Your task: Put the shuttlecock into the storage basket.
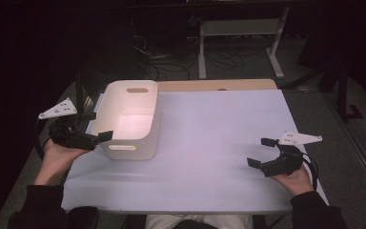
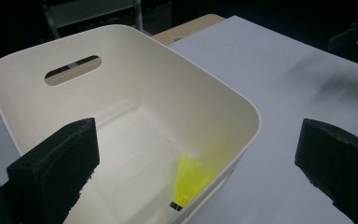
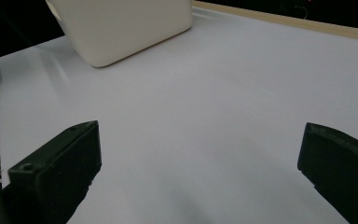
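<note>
A white plastic bin [image 1: 145, 143] with handle slots stands on the left part of the table. In the left gripper view a yellow shuttlecock [image 2: 191, 179] lies inside the bin [image 2: 242, 112] against its near wall, cork end down. My left gripper [image 1: 96, 126] hangs open at the bin's left side, just over its rim, with nothing between its jaws. My right gripper [image 1: 261, 152] is held open over the table's right part, far from the bin [image 3: 121, 28], and holds nothing.
The table carries a pale sheet [image 1: 209, 129] with a wooden strip [image 1: 219, 85] showing along its far edge. Behind the table stands a white frame [image 1: 240, 43] amid floor cables.
</note>
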Demonstrator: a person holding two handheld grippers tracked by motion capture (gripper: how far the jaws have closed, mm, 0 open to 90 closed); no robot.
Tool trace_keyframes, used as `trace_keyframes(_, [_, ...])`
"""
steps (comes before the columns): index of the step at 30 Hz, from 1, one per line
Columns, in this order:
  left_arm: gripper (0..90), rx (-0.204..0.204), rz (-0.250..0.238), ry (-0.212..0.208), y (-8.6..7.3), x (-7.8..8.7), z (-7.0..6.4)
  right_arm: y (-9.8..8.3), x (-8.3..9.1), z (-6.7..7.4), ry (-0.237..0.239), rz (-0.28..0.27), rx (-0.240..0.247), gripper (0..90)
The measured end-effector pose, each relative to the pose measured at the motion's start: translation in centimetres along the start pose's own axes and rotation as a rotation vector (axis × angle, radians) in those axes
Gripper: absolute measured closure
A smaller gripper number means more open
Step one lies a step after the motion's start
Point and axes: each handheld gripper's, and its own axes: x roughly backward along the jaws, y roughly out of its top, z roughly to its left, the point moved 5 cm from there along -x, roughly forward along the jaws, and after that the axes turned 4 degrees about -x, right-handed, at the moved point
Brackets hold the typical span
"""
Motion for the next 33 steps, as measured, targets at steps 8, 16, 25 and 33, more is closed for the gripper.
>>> trace_keyframes(8, [0.0, -0.002, -0.022, 0.016, -0.9, 0.0, -0.4, 0.0, 0.0, 0.0, 0.001, -0.001, 0.001, 0.0])
trace_keyframes(16, [0.0, -0.015, -0.038, 0.023, -1.7, 0.2, -0.9, 0.0, 0.0, 0.0, 0.001, 0.000, 0.000, 0.0])
trace_keyframes(25, [0.0, -0.032, -0.056, 0.017, -3.0, 0.1, -2.2, 0.0, 0.0, 0.0, 0.001, 0.002, 0.000, 0.0])
trace_keyframes(33, [0.0, -0.043, -0.043, 0.013, -3.8, 0.1, -3.3, 0.0, 0.0, 0.0, 0.001, 0.004, 0.002, 0.0])
